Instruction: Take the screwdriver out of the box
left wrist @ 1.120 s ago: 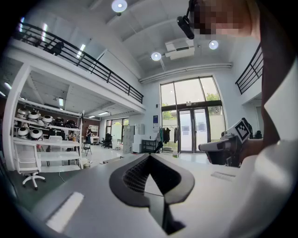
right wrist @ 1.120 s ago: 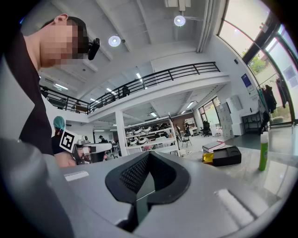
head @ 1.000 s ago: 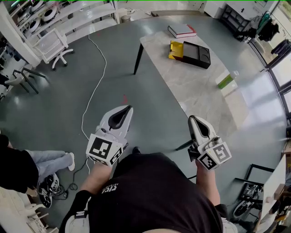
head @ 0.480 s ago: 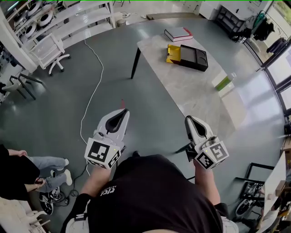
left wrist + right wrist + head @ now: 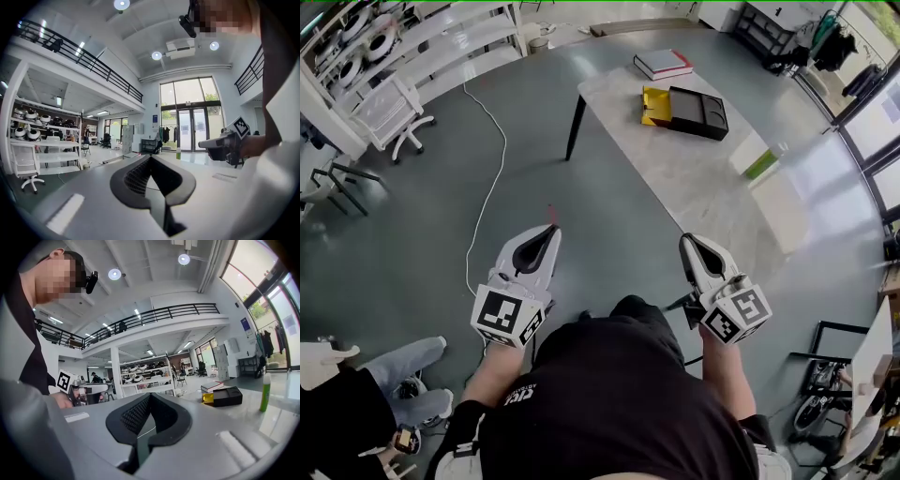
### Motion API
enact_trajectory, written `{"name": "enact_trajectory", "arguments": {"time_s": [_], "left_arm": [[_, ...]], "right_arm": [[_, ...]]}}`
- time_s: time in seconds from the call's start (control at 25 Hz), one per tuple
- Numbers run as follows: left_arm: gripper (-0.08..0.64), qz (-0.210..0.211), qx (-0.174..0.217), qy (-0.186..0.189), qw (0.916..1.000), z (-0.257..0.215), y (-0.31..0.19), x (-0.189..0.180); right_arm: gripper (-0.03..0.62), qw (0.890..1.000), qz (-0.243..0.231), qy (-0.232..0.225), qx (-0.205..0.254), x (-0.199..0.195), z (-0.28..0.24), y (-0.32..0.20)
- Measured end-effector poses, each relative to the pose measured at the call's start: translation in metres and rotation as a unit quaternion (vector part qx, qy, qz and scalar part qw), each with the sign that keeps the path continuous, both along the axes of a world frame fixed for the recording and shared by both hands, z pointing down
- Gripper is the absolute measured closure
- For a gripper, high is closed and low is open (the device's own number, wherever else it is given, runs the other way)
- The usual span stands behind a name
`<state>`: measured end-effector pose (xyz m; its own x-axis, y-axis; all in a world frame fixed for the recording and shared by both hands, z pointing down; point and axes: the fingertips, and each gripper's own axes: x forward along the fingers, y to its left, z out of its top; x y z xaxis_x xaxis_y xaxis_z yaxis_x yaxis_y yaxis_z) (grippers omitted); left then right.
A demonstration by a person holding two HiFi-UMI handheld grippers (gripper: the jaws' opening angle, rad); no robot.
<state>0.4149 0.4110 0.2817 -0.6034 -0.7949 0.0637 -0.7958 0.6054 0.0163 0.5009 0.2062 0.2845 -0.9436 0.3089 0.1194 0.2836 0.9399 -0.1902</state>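
Note:
The black box lies open on the far part of the marble table, with a yellow part at its left side. The right gripper view shows that box too, far ahead. No screwdriver can be made out in any view. My left gripper and right gripper are held level in front of the person's body, over the floor and well short of the box. Both are shut with nothing between the jaws.
A book lies beyond the box, and a green bottle stands near the table's right edge. A white cable trails over the grey floor, with white shelving and a chair at the far left. A seated person's legs are at lower left.
Both grippers have drifted slightly forward and lower with the person, still shut and empty. The seated person at lower left has shifted their legs.

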Motion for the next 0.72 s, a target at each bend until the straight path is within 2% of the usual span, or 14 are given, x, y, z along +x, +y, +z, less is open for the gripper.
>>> {"name": "enact_trajectory", "arguments": {"time_s": [0.4,0.72], "left_arm": [[0.558,0.008,-0.009,0.015,0.9998,0.016,-0.012,-0.034],[0.558,-0.006,-0.023,0.027,0.9994,0.027,-0.037,-0.087]], "right_arm": [[0.578,1.000,-0.004,0.022,-0.008,-0.036,0.018,-0.006],[0.578,0.999,-0.023,0.034,-0.021,-0.101,0.032,-0.032]]}}
